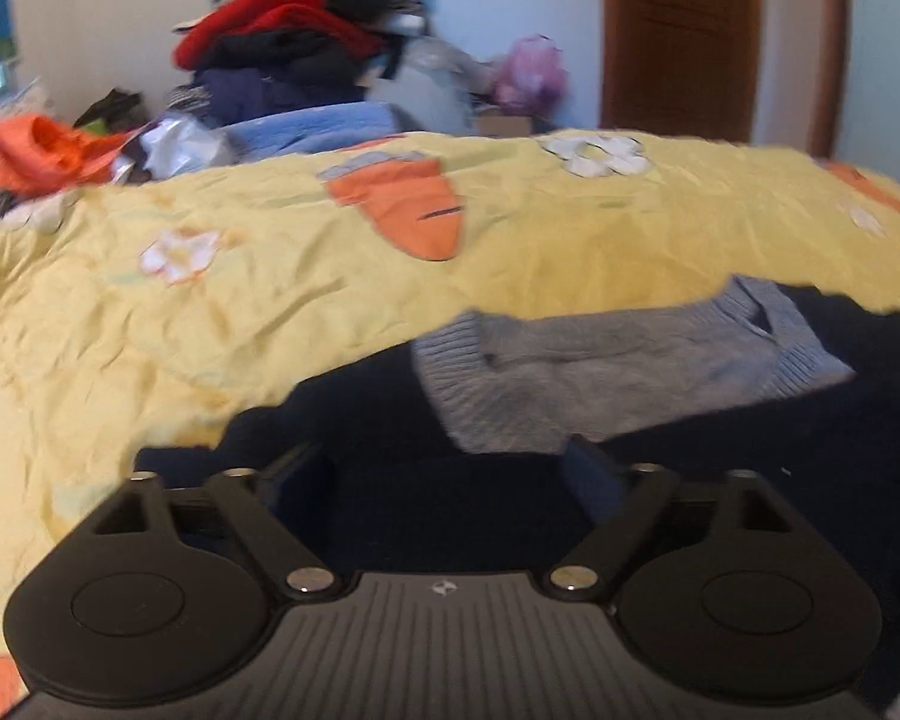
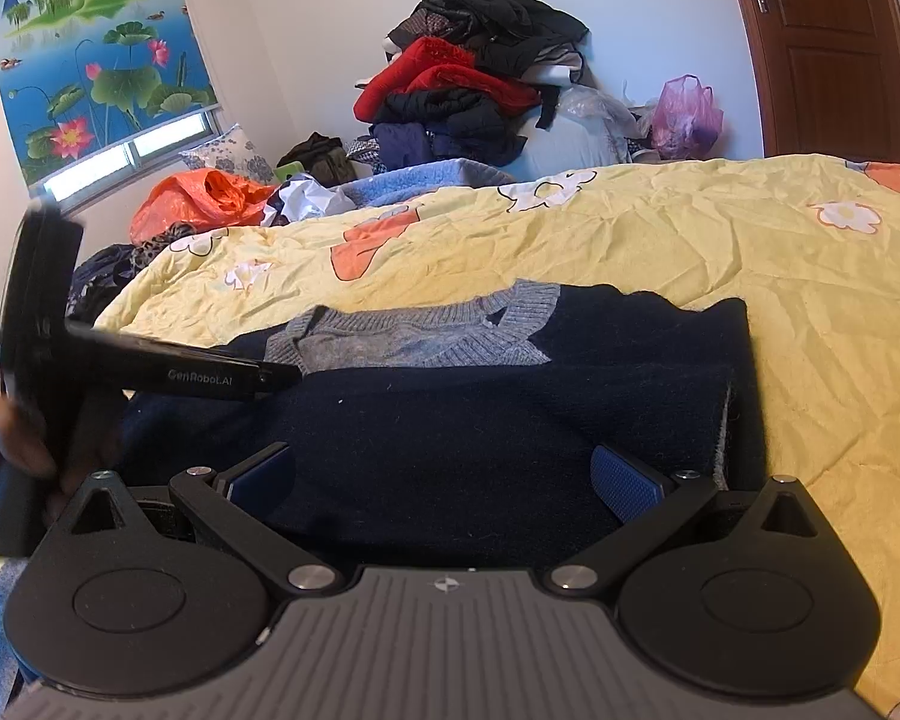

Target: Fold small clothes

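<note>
A small dark navy sweater [image 2: 510,420] with a grey knit collar and chest panel [image 2: 414,336] lies flat on the yellow bedspread [image 2: 750,252]. My right gripper [image 2: 444,474] is open, its blue pads over the sweater's near edge with nothing between them. My left gripper [image 1: 450,474] is open above the sweater's [image 1: 750,456] near left part, close to the grey panel [image 1: 570,372]. The left gripper's body also shows in the right wrist view [image 2: 150,372], at the sweater's left side.
A heap of red, black and navy clothes [image 2: 468,78] stands beyond the bed's far edge. An orange bag [image 2: 198,198] and a pink bag [image 2: 687,114] lie there too. A brown door [image 2: 834,42] is at the back right.
</note>
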Motion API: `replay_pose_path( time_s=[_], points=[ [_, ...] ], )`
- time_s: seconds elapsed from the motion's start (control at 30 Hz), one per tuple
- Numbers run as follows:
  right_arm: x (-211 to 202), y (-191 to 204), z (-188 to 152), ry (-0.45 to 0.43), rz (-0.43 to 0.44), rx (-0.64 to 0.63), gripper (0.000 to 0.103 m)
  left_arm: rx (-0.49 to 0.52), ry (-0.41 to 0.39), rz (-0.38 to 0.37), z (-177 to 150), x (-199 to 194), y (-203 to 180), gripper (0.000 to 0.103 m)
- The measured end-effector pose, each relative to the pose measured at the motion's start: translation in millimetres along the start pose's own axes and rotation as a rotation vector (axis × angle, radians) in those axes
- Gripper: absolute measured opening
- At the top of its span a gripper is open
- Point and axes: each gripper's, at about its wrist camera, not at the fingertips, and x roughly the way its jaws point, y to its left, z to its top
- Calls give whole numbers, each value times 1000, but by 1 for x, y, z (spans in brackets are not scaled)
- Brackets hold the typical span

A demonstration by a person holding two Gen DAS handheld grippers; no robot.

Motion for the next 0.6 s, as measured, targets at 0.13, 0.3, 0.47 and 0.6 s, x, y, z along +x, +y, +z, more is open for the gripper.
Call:
replay_pose_path(
  time_s=[0.13, 0.3, 0.47, 0.6],
  points=[
    [0, -2, 0, -4, 14, 14, 103, -48, 26, 80, 3, -9, 12, 99],
    [-1, -6, 1, -8, 29, 29, 103, -165, -91, 26, -40, -101, 38, 100],
    [-1, -2, 1, 0, 10, 7, 103, -348, -99, -221, -98, -155, 46, 100],
    [-3, 2, -1, -7, -22, 2, 102, -293, -39, -169, -133, -152, 34, 100]
  ],
)
